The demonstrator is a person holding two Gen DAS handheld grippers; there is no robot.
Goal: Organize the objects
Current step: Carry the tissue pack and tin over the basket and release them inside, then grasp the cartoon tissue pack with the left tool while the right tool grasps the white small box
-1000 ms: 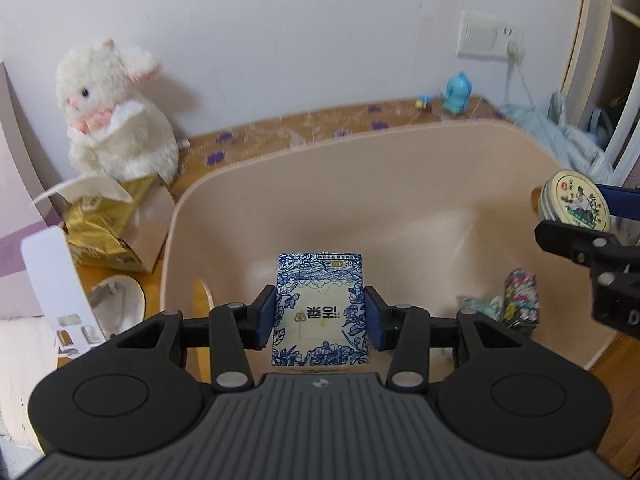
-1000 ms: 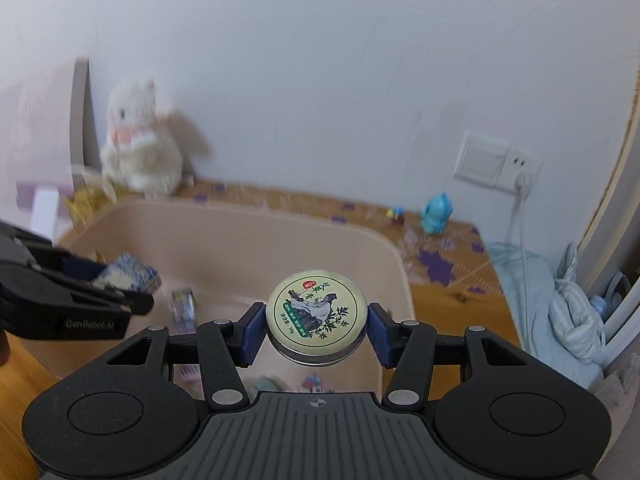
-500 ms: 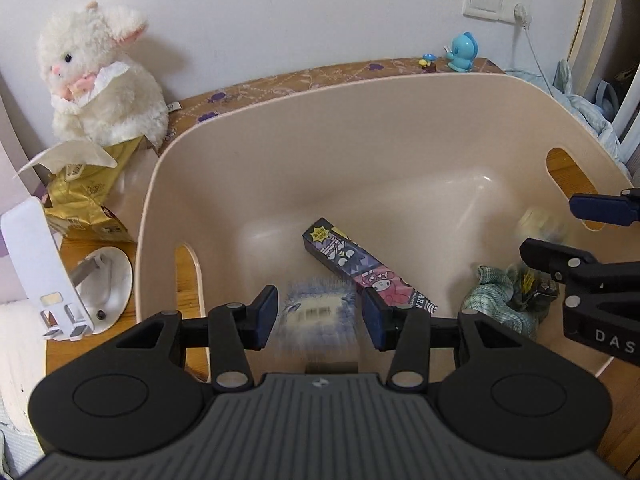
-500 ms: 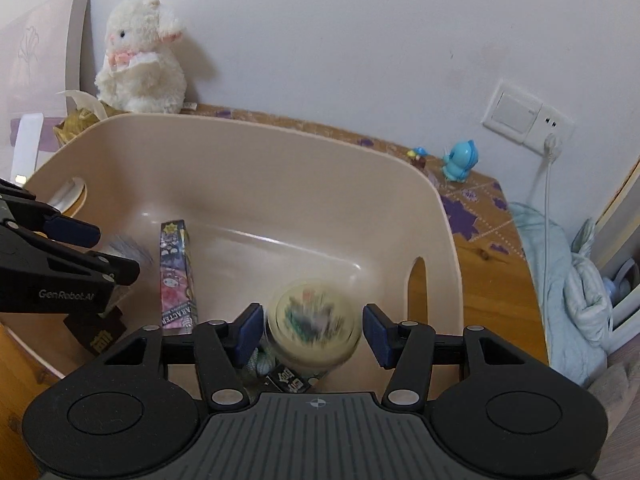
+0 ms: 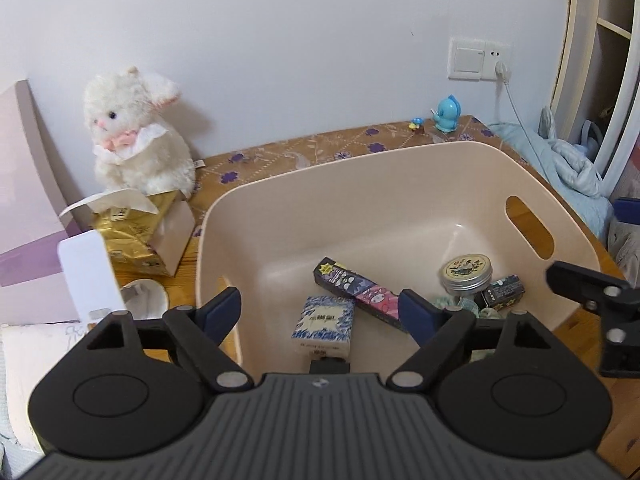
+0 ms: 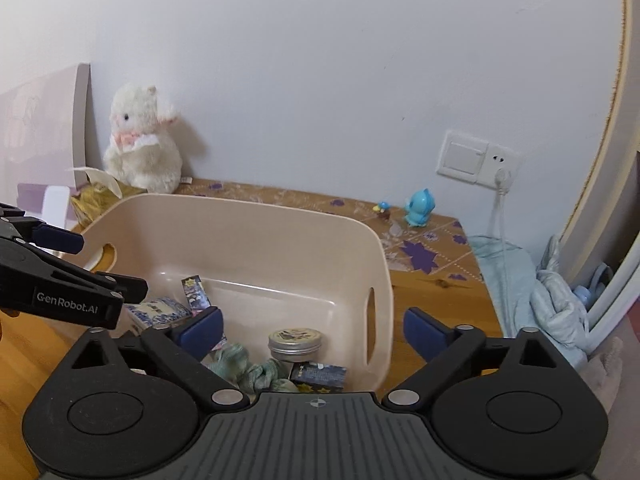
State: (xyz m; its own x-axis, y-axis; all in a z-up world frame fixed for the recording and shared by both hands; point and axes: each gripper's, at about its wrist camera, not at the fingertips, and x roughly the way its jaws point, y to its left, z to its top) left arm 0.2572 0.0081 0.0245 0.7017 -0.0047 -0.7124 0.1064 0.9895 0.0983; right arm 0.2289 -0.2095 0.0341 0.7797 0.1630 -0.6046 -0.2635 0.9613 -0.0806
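A beige plastic bin (image 5: 360, 168) (image 6: 256, 216) stands on the wooden table. Inside lie a blue-and-white patterned box (image 5: 324, 322) (image 6: 160, 312), a long cartoon-printed box (image 5: 356, 286) (image 6: 195, 290), a round tin (image 5: 466, 274) (image 6: 295, 343), a small dark box (image 5: 503, 290) (image 6: 319, 376) and a green cloth (image 6: 244, 368). My left gripper (image 5: 320, 312) is open and empty above the bin's near left side. My right gripper (image 6: 312, 326) is open and empty above the near right side.
A white plush rabbit (image 5: 136, 136) (image 6: 140, 140) sits by the wall behind a gold tissue pack (image 5: 132, 232). A blue toy (image 5: 448, 114) (image 6: 418, 212) stands near the wall socket (image 5: 478, 60). A light blue cloth (image 6: 532, 288) lies to the right.
Both grippers opened and let go: the patterned box and the tin dropped into the bin. Both grippers then pulled up and back, jaws wide.
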